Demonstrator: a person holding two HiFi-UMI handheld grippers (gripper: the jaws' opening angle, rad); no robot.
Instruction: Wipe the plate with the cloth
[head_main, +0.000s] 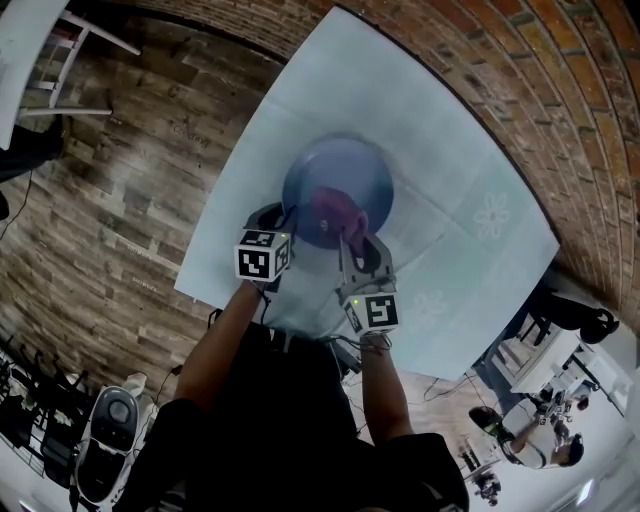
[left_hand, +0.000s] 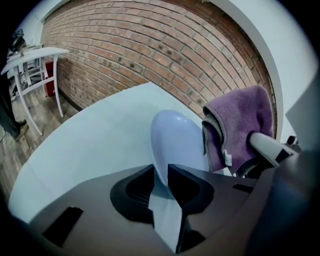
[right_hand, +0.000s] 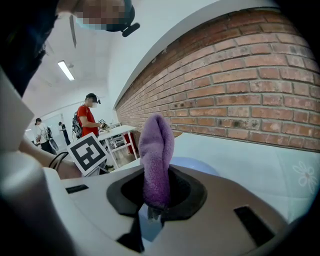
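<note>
The left gripper (left_hand: 161, 175) is pinching the near rim of the plate (left_hand: 177, 140), which is sitting on the table (head_main: 440, 150). The right gripper (right_hand: 152, 202) is clamping the cloth (right_hand: 156, 150) — purple, bunched, sticking out past its jaws — over the plate's near side.

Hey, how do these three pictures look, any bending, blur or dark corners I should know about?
Head view: heavy fisheye bends the table edges, and the plate and cloth look soft. Left gripper view: black corners, bowed brick wall, cloth crisp. Right gripper view: a mosaic patch at top, cloth sharp, background people small and hazy.
</note>
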